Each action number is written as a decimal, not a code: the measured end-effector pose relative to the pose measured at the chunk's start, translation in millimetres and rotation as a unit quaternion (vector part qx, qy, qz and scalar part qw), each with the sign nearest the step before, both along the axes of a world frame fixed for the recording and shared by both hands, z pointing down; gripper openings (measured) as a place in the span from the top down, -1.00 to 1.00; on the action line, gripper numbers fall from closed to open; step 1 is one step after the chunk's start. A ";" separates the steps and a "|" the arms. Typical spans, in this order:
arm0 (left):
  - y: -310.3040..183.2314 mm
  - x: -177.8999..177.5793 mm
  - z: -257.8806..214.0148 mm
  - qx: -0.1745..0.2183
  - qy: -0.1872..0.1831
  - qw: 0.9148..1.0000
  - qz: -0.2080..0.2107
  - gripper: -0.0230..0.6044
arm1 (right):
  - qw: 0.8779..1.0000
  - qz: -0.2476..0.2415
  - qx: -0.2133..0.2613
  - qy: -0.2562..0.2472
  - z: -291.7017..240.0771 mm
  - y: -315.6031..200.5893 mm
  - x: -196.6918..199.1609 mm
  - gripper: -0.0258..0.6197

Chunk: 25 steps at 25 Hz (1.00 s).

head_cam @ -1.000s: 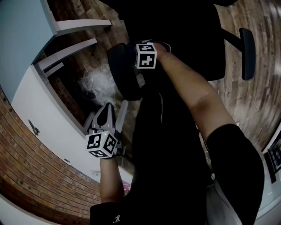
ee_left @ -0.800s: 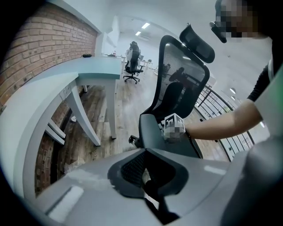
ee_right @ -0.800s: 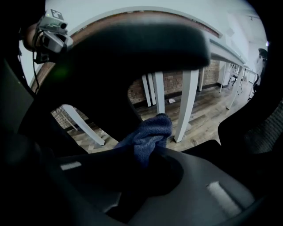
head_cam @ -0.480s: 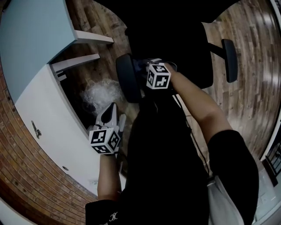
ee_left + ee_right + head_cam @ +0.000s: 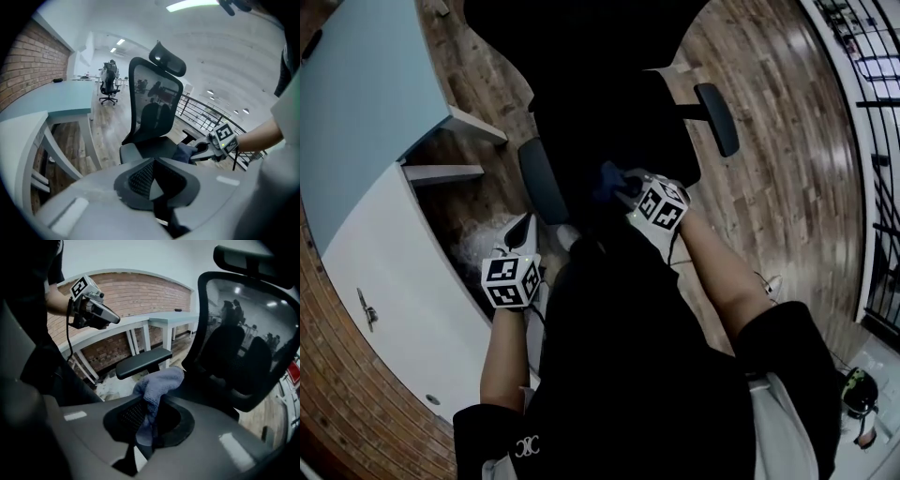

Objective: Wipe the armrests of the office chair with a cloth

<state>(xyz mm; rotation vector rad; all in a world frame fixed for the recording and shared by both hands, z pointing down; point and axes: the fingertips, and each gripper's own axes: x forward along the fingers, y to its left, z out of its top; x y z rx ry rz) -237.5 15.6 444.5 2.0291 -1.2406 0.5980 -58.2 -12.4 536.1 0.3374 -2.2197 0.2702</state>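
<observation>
Right hand-held gripper (image 5: 149,425): jaws clamped on the cloth (image 5: 157,383), a blue-grey wad bunching up out of them. We have it over the front of the office chair (image 5: 609,103) seat, between the two armrests and nearer the left armrest (image 5: 143,363) (sides as we stand). Cloth and that pad are close but apart. In the right gripper view the pad sits just behind the top of the cloth. We can't tell if the cloth touches the seat, as it's all black on black there.

Left hand-held gripper (image 5: 154,174): jaws closed together, nothing between them. In the head view it's off the left side of the chair, beside the left armrest and not touching it. Its own view is aimed at the seat and mesh backrest, with the headrest (image 5: 168,58) upright on top.

Right armrest (image 5: 717,117) is on the far side of the seat, well apart from both grippers.

Chair's seat front is toward us and the backrest is away.

Around it we see:
- a teal tabletop (image 5: 356,103) on white legs to the left
- a brick wall (image 5: 28,65) behind that
- a wood-plank floor (image 5: 769,159)
- a railing (image 5: 881,141) at the right edge
- something pale and crumpled (image 5: 473,239) on the floor under the tabletop
</observation>
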 end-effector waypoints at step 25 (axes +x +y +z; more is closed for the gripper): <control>35.9 254.4 -42.3 0.055 0.051 0.996 0.054 0.91 | 0.988 0.135 0.063 0.036 -70.3 71.8 261.4 0.78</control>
